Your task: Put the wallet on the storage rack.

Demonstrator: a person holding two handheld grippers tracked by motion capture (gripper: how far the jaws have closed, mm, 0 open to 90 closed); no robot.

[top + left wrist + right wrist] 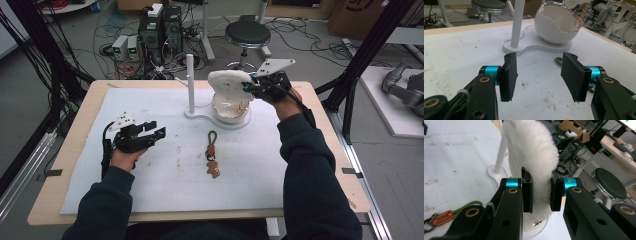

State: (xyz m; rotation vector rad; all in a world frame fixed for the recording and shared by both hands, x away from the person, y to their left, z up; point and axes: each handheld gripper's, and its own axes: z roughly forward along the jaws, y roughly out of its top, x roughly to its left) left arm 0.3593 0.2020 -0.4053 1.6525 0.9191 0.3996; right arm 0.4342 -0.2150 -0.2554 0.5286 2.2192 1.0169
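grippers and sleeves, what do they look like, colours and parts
Both are black two-jaw tools. The left gripper has flat rectangular black pads, a turquoise metal collar behind each, and brass-coloured pivot bushings in the arms. The right gripper has the same build, with small printed text on one collar. Each carries a pale grey three-cornered plate and a trailing black cable. The person wears dark long sleeves.

The left gripper (150,134) is resting with jaws spread wide, while the right gripper (248,86) is pinching something between its jaws.
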